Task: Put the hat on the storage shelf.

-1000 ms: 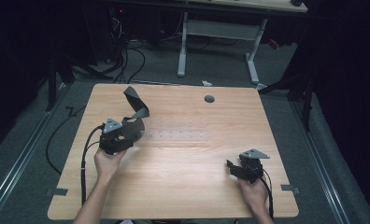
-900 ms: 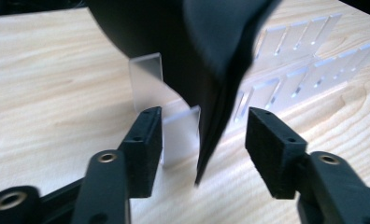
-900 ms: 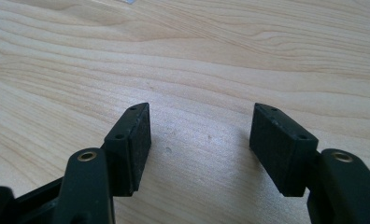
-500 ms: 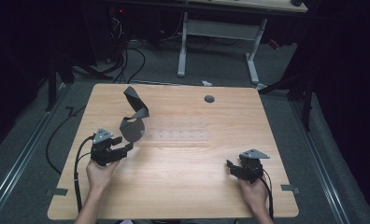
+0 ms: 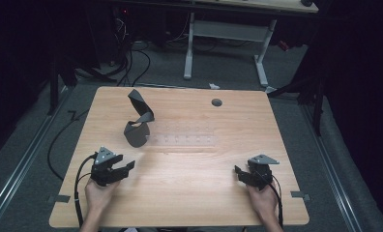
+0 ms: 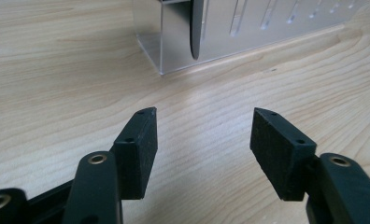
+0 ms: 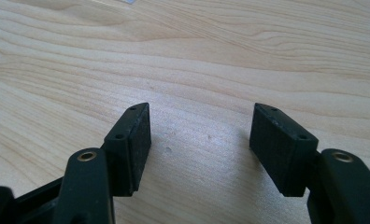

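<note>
Clear rack (image 6: 248, 32), top cut off

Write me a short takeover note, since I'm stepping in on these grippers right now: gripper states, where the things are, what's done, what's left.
Left gripper: open, holding nothing, low over the near left of the table, pointing toward the rack.
Right gripper: open, holding nothing, over the near right.
Clear slotted rack: lies mid-table, apart from both grippers.
Dark strap: curls up from the rack's left end; in the left gripper view a dark piece hangs in the end slot.
Done: the strap looks set at the rack's left end.
Left: probably nothing but a check that it sits properly; the other slots look unfilled.
</note>
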Tool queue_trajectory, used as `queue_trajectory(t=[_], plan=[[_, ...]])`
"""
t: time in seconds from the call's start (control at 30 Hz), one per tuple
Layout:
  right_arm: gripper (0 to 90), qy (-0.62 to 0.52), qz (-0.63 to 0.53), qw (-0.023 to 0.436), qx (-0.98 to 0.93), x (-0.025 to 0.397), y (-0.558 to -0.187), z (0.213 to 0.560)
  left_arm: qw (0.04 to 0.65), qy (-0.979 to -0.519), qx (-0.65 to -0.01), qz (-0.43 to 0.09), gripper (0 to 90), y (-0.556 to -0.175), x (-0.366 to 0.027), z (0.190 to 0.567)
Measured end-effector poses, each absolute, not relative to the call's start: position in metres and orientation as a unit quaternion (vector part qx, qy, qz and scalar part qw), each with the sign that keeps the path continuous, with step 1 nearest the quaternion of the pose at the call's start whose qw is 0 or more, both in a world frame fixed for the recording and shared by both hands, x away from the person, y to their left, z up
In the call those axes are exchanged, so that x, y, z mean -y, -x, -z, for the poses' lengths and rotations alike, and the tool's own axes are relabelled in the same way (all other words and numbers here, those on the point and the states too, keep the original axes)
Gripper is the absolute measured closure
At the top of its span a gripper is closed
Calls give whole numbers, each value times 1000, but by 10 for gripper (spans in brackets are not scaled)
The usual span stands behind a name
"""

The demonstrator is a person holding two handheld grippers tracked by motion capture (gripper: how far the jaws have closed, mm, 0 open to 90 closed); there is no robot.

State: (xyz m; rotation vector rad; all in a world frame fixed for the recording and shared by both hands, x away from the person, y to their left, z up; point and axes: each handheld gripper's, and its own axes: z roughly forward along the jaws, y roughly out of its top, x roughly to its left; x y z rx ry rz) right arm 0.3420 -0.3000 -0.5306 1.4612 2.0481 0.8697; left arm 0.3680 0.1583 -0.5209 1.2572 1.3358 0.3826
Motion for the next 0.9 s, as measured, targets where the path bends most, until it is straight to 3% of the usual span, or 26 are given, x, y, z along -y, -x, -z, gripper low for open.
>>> queue_trajectory(t=[0.37,0.9], plan=[[387,-533,-317,238,-747,300,-342,531,562,-561,-579,-185,418,-366,-154,542],[370,-535,-317,237,-747,299,-342,531,543,-586,-570,-191,310,-366,-144,547]])
